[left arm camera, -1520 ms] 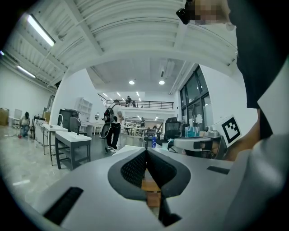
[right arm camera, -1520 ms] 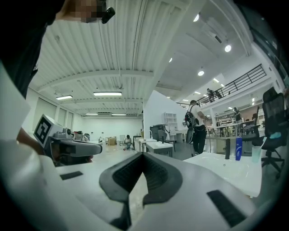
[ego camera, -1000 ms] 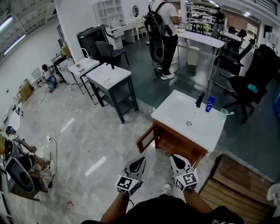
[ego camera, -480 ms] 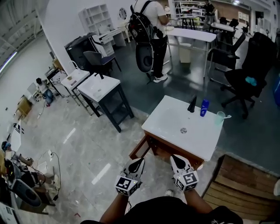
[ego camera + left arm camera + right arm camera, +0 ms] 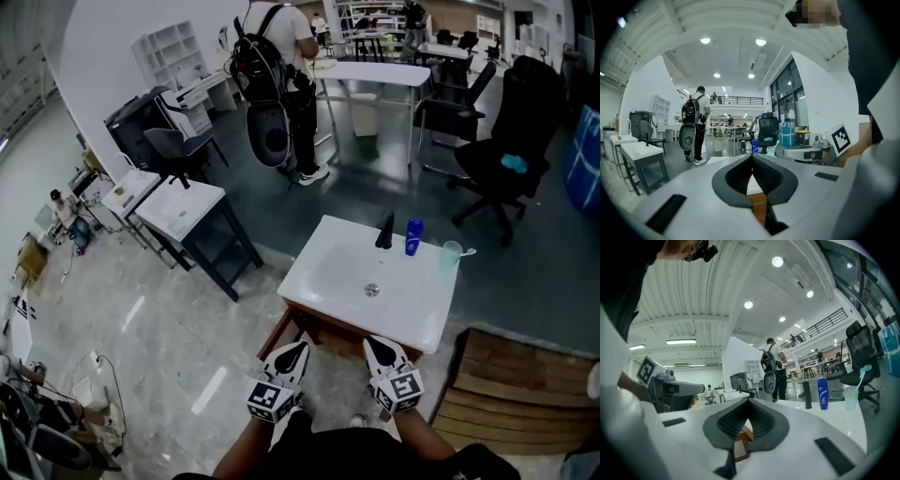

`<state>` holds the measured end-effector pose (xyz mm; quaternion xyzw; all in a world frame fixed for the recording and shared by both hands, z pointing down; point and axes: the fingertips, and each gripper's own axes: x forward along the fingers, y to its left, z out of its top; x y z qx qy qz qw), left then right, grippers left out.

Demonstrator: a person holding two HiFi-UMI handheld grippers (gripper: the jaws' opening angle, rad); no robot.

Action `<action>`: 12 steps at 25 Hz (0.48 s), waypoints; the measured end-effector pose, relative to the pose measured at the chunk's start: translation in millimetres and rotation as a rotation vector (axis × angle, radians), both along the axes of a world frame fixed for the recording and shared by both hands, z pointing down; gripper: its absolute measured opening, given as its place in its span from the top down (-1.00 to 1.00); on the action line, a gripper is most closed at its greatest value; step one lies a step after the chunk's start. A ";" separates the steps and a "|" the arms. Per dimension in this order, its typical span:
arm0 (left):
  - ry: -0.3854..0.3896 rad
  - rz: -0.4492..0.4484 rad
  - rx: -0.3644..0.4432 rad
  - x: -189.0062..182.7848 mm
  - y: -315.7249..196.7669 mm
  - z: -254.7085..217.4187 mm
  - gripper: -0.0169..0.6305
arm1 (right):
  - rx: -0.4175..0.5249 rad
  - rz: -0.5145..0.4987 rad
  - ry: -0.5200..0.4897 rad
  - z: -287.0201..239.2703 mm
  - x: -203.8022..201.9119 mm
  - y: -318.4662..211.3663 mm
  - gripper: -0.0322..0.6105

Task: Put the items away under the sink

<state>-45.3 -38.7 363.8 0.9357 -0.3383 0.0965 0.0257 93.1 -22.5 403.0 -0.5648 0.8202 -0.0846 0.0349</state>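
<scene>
A white sink top (image 5: 328, 272) on a wooden cabinet stands just ahead of me. On its far edge are a black faucet (image 5: 384, 230), a blue bottle (image 5: 412, 237) and a pale cup (image 5: 452, 253) with a toothbrush. The cabinet's left door (image 5: 278, 330) hangs open. My left gripper (image 5: 295, 353) and right gripper (image 5: 378, 350) are held side by side before the cabinet front, both shut with nothing in them. In the right gripper view, the bottle (image 5: 822, 393), cup (image 5: 851, 397) and faucet (image 5: 808, 399) stand beyond the shut jaws. The bottle (image 5: 754, 146) also shows in the left gripper view.
A person with a backpack (image 5: 274, 70) stands beyond the sink. A dark-framed table with a white top (image 5: 181, 208) is at the left, and a black office chair (image 5: 502, 155) at the back right. A wooden pallet (image 5: 517, 384) lies at the right, beside the cabinet.
The sink cabinet has come closer and shifted left in the head view. Both grippers have moved forward together up to the cabinet front, still shut.
</scene>
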 end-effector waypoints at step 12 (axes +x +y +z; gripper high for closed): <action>0.051 0.180 -0.012 30.0 -87.7 3.1 0.90 | -0.021 0.155 0.043 -8.3 11.5 -57.1 0.84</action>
